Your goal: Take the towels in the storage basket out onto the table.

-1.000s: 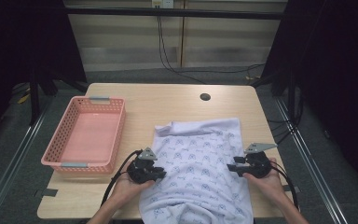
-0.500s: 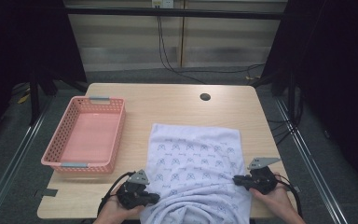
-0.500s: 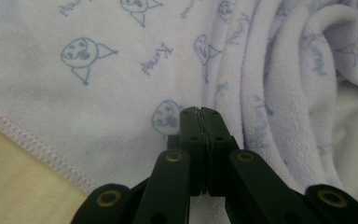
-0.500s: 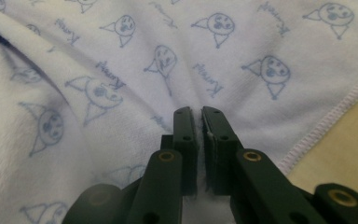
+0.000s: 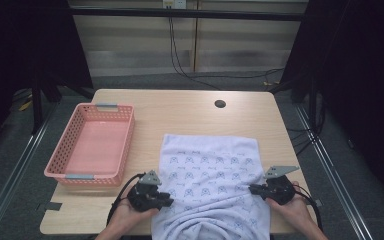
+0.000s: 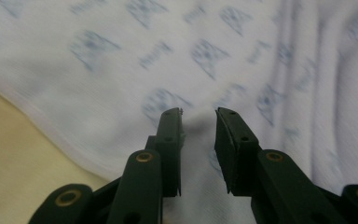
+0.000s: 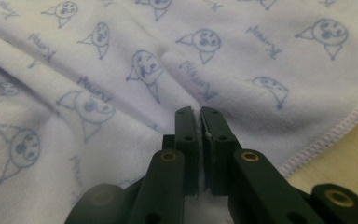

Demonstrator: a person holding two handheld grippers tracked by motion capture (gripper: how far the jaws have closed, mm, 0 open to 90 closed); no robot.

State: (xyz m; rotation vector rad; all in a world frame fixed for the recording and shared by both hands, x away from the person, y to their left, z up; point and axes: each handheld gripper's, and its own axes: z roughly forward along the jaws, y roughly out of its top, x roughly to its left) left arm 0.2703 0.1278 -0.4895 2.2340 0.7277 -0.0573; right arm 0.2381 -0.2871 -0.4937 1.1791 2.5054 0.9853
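A white towel (image 5: pixel 210 165) printed with small blue faces lies spread flat on the wooden table (image 5: pixel 180 110), its near end bunched at the front edge. My left gripper (image 5: pixel 169 202) rests on the towel's left side. Its jaws have just been opening, and in the left gripper view they (image 6: pixel 199 114) stand apart over the cloth (image 6: pixel 121 56) without pressing it. My right gripper (image 5: pixel 252 188) is at the towel's right side. In the right gripper view it (image 7: pixel 199 112) is shut on a pinched fold of the towel (image 7: pixel 135 70) close to the hemmed edge.
A pink plastic basket (image 5: pixel 65 172) with nothing in it stands at the left of the table, just beyond my left hand. A round cable hole (image 5: pixel 220 104) sits near the far edge. Bare wood lies beyond the towel.
Both hands drew back toward the near edge and the towel came with them, flattening out. The left jaws have since parted off the cloth; the right jaws stay closed on it.
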